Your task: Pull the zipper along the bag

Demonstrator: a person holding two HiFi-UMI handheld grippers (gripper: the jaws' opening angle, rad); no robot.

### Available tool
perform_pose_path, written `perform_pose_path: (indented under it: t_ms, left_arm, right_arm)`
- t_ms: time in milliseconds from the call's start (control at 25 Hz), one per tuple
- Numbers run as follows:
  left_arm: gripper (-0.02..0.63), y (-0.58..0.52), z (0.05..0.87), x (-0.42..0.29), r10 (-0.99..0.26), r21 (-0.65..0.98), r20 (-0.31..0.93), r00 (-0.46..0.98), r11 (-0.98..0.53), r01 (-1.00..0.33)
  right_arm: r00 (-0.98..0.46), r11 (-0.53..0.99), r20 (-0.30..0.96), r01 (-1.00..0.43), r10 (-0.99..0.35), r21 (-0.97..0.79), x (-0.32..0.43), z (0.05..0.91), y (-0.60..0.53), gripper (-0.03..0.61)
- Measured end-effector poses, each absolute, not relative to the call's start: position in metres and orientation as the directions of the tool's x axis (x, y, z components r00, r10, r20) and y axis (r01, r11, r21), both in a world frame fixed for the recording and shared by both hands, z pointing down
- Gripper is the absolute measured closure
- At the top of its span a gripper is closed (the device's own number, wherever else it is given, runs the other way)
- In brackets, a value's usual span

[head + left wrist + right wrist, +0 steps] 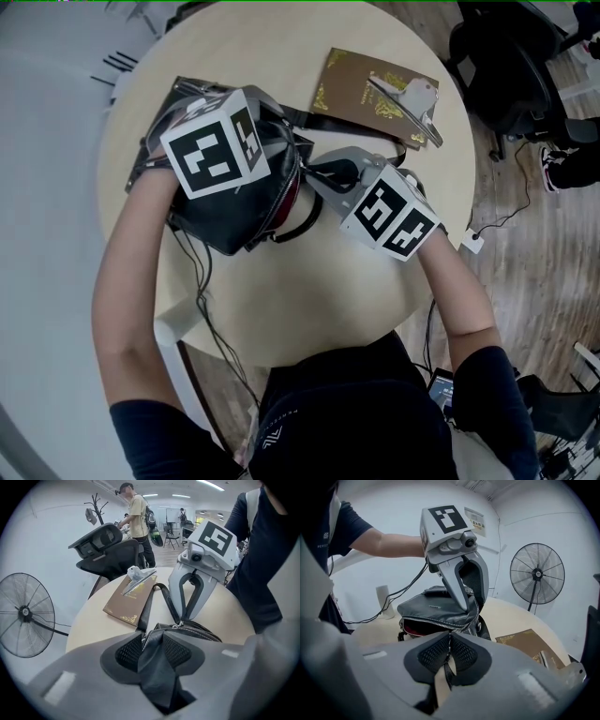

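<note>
While the left gripper (153, 651) pinches a fold of the black bag (433, 607), the right gripper (449, 654), at its 3 o'clock, clamps the zipper pull (447, 671).

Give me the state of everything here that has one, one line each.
bag: resting on the table, gripped by both tools.
zipper: partly open, red lining showing.
zipper pull: pinched between the right tool's pads.
left tool: shut on a fold of the bag's leather.
right tool: shut on the zipper pull.
book: closed, flat on the table.
metal clip: lying on the book.
</note>
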State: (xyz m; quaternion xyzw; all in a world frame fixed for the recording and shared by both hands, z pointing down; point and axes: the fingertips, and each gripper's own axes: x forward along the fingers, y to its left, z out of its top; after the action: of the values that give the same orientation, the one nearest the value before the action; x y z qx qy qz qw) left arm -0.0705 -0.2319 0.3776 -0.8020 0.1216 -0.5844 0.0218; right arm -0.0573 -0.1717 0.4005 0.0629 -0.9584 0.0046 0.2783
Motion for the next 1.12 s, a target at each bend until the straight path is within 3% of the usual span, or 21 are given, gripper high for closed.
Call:
perform_pose_path:
  t_ms: [1120]
  left_arm:
    - [0.451, -0.235, 0.393, -0.067, -0.266, -0.219, 0.933, 0.243, -0.955, -0.202]
  right_arm:
    - [-0.839, 0.988, 0.531, -0.151, -0.122, -0.011, -0.062, 0.402, -0.128, 0.557]
